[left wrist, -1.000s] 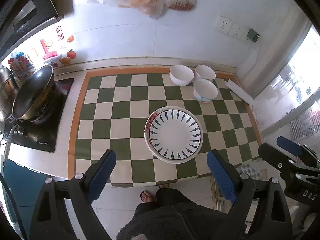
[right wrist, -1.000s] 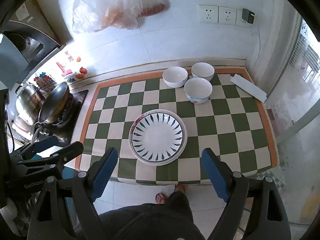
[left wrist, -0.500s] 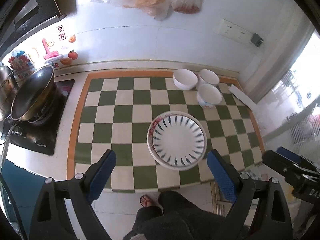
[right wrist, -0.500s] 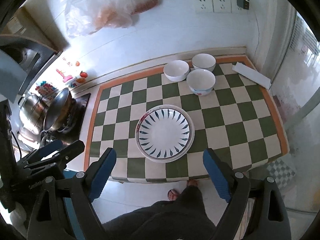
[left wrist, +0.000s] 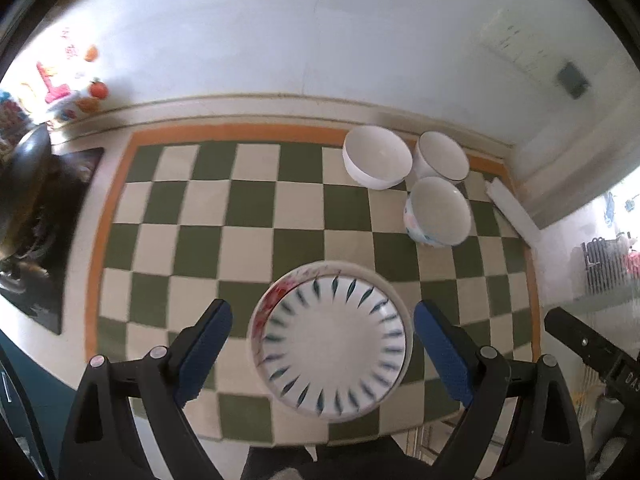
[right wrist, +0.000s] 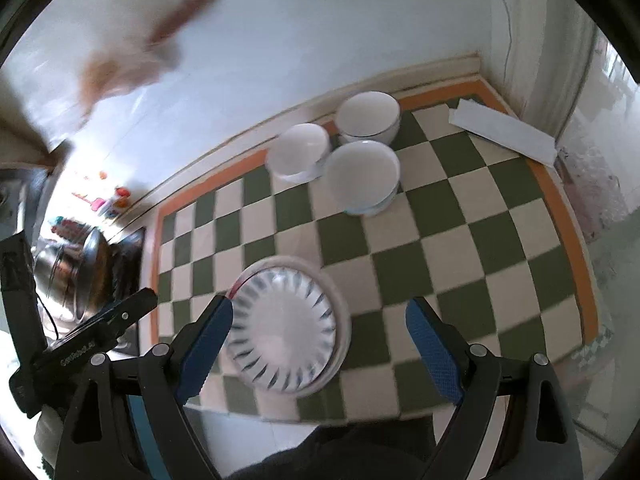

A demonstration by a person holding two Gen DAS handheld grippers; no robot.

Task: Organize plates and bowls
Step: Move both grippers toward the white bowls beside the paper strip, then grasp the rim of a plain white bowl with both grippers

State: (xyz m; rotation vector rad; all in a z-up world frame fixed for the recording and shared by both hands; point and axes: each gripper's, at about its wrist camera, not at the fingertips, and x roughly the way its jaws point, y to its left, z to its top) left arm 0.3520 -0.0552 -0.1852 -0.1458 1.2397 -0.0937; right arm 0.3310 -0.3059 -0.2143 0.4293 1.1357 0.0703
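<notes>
A stack of plates, the top one white with blue leaf marks, lies near the front edge of the green-and-cream checkered mat. It also shows in the right wrist view. Three white bowls stand apart at the back right: a plain one, a dark-rimmed one and a flower-patterned one. My left gripper is open and empty above the plates, its pads on either side of them. My right gripper is open and empty, to the right of the plates.
A wok sits on a black stove at the left. A white flat box lies at the mat's back right corner. Small figurines stand by the wall. The person's legs are below the counter edge.
Both grippers have moved down and forward towards the counter, so plates and bowls look larger. The left one now frames the plate stack. Both stay open.
</notes>
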